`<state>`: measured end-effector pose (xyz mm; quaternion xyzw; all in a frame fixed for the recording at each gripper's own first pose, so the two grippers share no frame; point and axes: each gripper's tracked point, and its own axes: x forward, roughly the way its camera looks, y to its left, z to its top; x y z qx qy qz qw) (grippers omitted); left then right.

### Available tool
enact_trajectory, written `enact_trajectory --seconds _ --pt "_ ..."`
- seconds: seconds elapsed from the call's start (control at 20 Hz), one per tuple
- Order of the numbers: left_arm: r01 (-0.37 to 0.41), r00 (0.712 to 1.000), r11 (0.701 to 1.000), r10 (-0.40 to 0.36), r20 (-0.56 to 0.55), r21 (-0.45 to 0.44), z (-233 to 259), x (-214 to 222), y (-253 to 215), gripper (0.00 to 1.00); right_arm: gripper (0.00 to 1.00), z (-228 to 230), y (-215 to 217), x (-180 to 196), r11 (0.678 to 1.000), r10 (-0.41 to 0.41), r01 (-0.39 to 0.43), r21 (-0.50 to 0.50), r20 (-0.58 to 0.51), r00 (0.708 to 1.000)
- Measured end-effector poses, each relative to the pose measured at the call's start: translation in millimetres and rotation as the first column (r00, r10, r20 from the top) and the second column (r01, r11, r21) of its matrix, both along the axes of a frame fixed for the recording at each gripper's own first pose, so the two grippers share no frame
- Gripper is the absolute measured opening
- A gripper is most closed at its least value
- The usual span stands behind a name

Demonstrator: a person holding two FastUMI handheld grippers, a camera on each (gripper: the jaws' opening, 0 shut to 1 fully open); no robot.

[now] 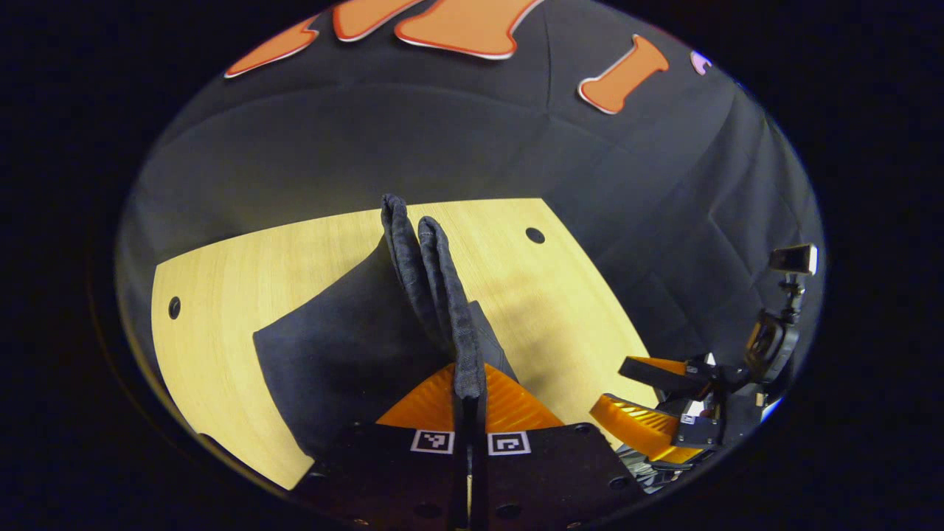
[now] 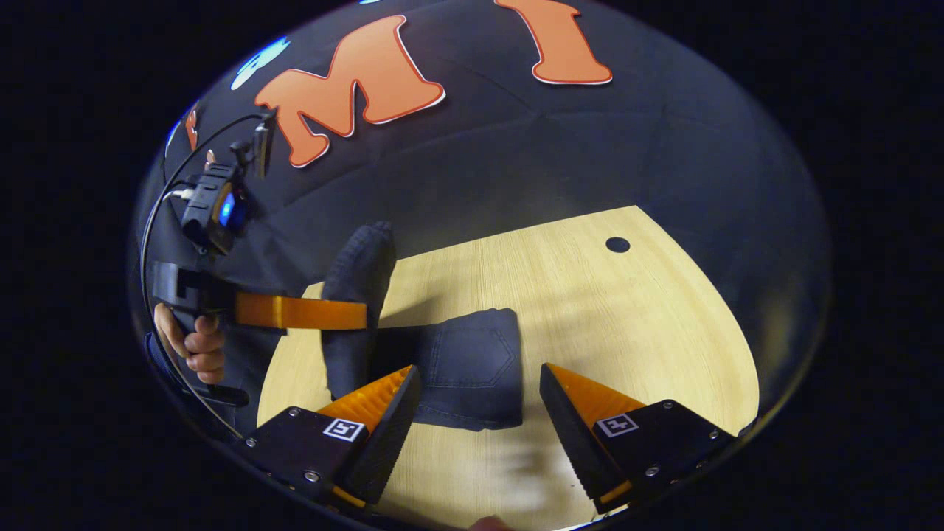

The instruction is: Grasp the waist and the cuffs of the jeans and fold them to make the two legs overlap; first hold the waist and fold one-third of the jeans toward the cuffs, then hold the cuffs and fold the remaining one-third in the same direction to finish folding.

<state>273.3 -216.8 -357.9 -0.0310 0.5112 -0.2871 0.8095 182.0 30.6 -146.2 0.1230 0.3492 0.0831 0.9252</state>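
Jeans [image 1: 346, 354], dark, lie partly on the wooden table [image 1: 221, 295], with one folded edge lifted above it. My left gripper [image 1: 469, 398] is clamped on that raised edge, both fingers pressing the cloth. My right gripper [image 2: 479, 413] hangs with fingers apart over the pocket end [image 2: 472, 369], touching nothing.

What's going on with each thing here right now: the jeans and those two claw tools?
Jeans: partly folded on the wooden table, one end lifted off it.
Left gripper: shut on the jeans, pinching the raised end of the cloth.
Right gripper: open, holding nothing, above the folded part with the back pocket.
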Motion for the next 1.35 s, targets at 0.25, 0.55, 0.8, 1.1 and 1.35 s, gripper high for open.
enact_trajectory --seconds 0.25,0.55,0.8,1.1,1.35 --pt "0.046 0.999 0.999 -0.046 0.000 0.002 -1.3 -7.6 -13.5 0.16 0.98 2.6 -2.0 2.0 1.000 -0.009 0.010 -0.029 0.027 1.000" --pt "-0.072 0.966 0.997 0.069 0.251 0.002 46.2 15.9 18.7 0.75 0.99 47.8 -5.6 14.9 0.991 -0.008 0.034 -0.128 0.206 0.979" --pt "-0.239 0.816 0.968 0.245 0.524 -0.079 107.8 14.4 67.4 0.87 0.98 136.0 20.3 12.4 0.973 0.042 0.072 -0.218 0.477 0.878" --pt "-0.379 0.521 0.898 0.406 0.751 -0.222 128.2 -11.9 82.0 0.87 0.97 208.0 68.8 -12.8 0.981 0.100 0.039 -0.188 0.676 0.730" --pt "-0.426 0.385 0.871 0.420 0.822 -0.245 122.3 -15.8 79.9 0.87 0.98 211.3 91.5 -32.7 0.983 0.134 0.005 -0.186 0.726 0.674"
